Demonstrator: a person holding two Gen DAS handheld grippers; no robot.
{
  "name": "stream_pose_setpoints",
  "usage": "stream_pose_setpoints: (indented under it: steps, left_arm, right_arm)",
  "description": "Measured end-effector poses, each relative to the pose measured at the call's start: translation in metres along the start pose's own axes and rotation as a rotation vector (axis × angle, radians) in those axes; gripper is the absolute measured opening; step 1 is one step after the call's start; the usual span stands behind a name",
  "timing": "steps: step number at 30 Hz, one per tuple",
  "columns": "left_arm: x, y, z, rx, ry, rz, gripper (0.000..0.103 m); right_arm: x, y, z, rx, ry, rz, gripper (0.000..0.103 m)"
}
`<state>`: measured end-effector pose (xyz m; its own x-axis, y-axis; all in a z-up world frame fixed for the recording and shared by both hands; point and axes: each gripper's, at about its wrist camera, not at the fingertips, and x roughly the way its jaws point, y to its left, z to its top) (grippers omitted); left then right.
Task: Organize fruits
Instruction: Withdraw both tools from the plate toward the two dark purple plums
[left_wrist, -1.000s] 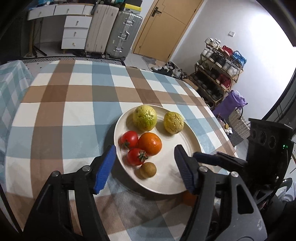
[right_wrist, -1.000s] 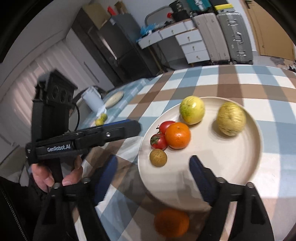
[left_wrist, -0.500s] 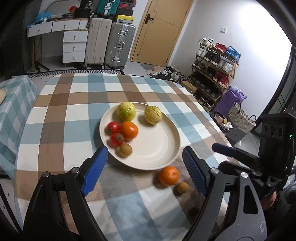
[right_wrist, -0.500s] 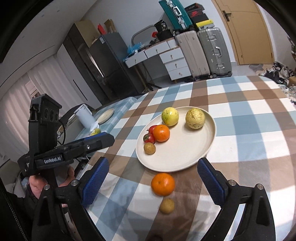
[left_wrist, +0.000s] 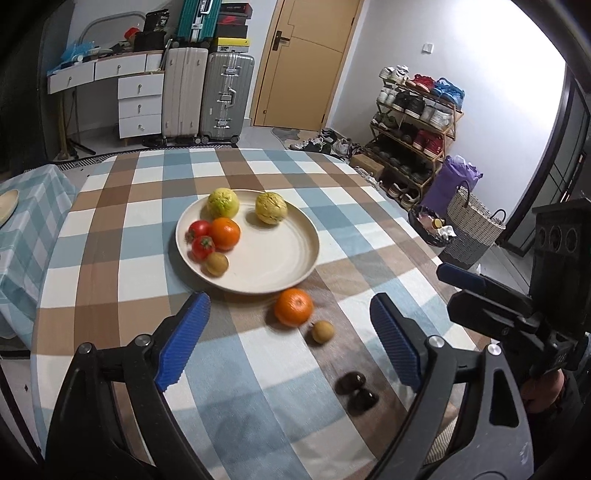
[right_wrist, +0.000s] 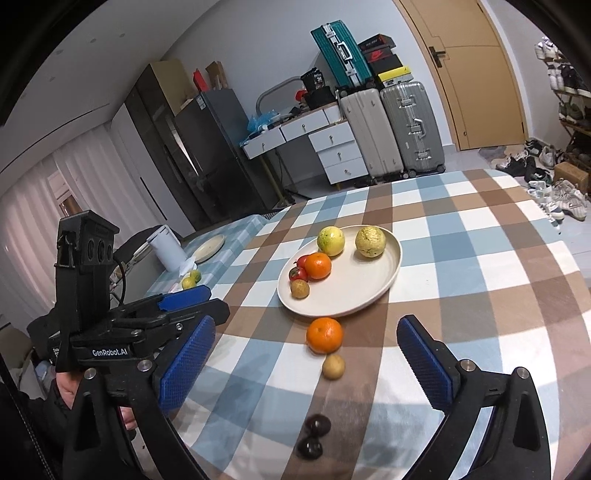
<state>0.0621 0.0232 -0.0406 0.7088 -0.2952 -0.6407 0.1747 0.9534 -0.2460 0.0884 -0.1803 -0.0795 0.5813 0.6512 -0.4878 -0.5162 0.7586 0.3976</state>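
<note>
A cream plate (left_wrist: 280, 258) (right_wrist: 373, 288) on the checked table holds two yellow-green fruits, an orange (left_wrist: 225, 233), two tomatoes (left_wrist: 201, 246) and a small brown fruit (left_wrist: 217, 263). In front of the plate lie a loose orange (left_wrist: 293, 307) (right_wrist: 325, 335), a small brown fruit (left_wrist: 323, 331) (right_wrist: 333, 366) and two dark fruits (left_wrist: 356, 391) (right_wrist: 314, 435). My left gripper (left_wrist: 291, 343) is open and empty above the near table. My right gripper (right_wrist: 306, 369) is open and empty, over the loose fruits.
The round table edge (left_wrist: 424, 236) drops off at right. A side table (right_wrist: 207, 251) at left carries a wooden dish, a white canister and small yellow fruits. Suitcases (left_wrist: 207, 99), drawers and a shoe rack (left_wrist: 413, 122) stand behind.
Both grippers have pulled back and up from the plate. The loose orange, brown fruit and dark fruits in front of the plate have come into view.
</note>
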Motion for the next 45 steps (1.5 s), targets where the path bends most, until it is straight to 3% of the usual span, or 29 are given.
stream_pose_setpoints:
  steps: [5,18,28,45]
  left_arm:
    - [-0.013,-0.01,-0.014,-0.006,-0.016,0.007,0.101]
    - [-0.004,-0.028,-0.056,0.004,0.051,0.027,0.102]
    - [0.029,-0.044,-0.081,0.04,0.136,0.016,0.102]
    - [0.071,-0.062,-0.103,0.073,0.236,-0.012,0.102]
  right_arm:
    - [-0.016,0.002,-0.011,-0.001,-0.015,-0.025,0.102]
    - [-0.041,0.005,-0.049,-0.02,-0.016,-0.116,0.103]
    - [-0.033,-0.002,-0.069,-0.043,0.023,-0.221,0.103]
    - [-0.032,-0.032,-0.078,0.03,0.043,-0.261,0.103]
